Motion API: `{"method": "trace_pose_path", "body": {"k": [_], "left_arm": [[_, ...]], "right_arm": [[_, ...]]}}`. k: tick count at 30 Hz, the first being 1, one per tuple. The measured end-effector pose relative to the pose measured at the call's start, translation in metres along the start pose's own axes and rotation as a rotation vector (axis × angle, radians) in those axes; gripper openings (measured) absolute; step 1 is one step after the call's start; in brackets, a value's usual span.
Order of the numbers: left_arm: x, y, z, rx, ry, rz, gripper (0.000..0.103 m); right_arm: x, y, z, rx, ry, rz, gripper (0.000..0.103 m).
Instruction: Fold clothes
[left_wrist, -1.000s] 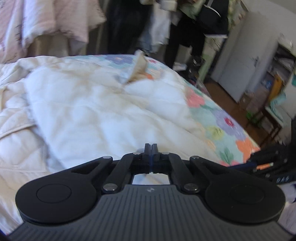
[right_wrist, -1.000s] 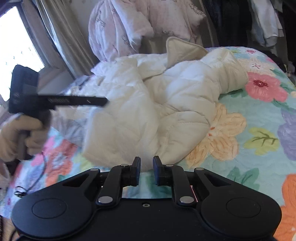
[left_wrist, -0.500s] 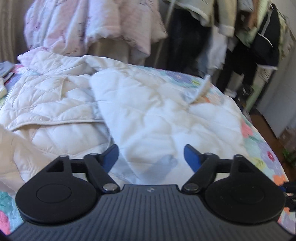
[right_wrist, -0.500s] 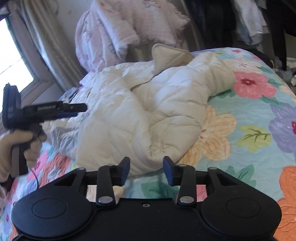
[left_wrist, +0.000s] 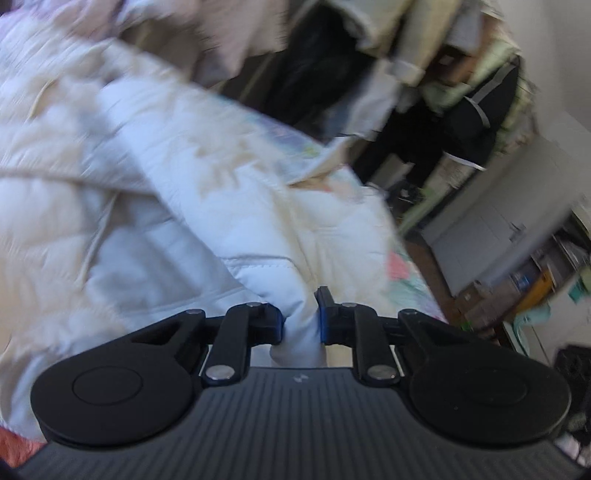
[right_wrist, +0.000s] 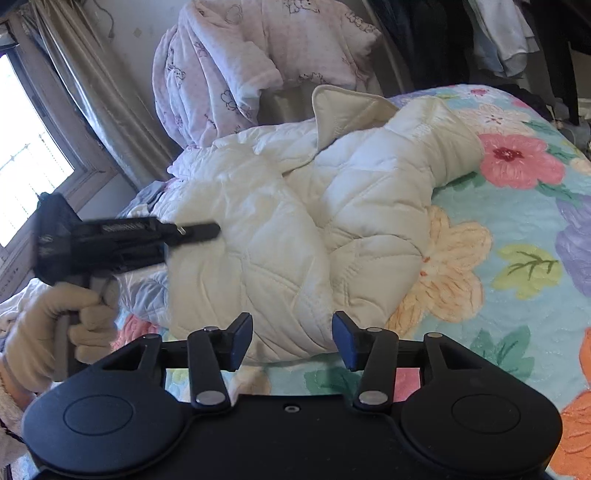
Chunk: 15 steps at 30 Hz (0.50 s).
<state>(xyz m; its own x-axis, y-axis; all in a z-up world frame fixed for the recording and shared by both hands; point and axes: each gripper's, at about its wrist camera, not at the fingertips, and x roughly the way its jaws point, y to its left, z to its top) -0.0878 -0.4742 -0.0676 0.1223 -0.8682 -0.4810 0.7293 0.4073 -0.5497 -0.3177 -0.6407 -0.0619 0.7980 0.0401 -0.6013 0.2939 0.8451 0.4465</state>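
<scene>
White quilted jacket (right_wrist: 314, 221): lies crumpled on the flowered bedspread (right_wrist: 517, 229), one sleeve stretched toward the right, collar flap standing up at the back. Left gripper (left_wrist: 300, 319): fingers closed on a fold of the jacket's fabric; view blurred. Right gripper (right_wrist: 291, 338): jaws spread wide, holding nothing, just short of the jacket's near edge. Gloved hand (right_wrist: 55, 325) grips the left tool's handle. Pink robe (right_wrist: 251, 62) heaped behind the bed.
</scene>
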Motion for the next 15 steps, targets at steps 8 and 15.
{"method": "trace_pose_path", "body": {"k": [8, 15], "left_arm": [[-0.031, -0.051, -0.029, 0.125, 0.074, -0.167, 0.016], [-0.057, -0.062, -0.077, 0.096, 0.158, -0.198, 0.016]], "right_arm": [[-0.054, -0.023, 0.022, 0.076, -0.113, -0.004, 0.068], [-0.040, -0.009, 0.013, 0.093, -0.089, 0.133, 0.069]]}}
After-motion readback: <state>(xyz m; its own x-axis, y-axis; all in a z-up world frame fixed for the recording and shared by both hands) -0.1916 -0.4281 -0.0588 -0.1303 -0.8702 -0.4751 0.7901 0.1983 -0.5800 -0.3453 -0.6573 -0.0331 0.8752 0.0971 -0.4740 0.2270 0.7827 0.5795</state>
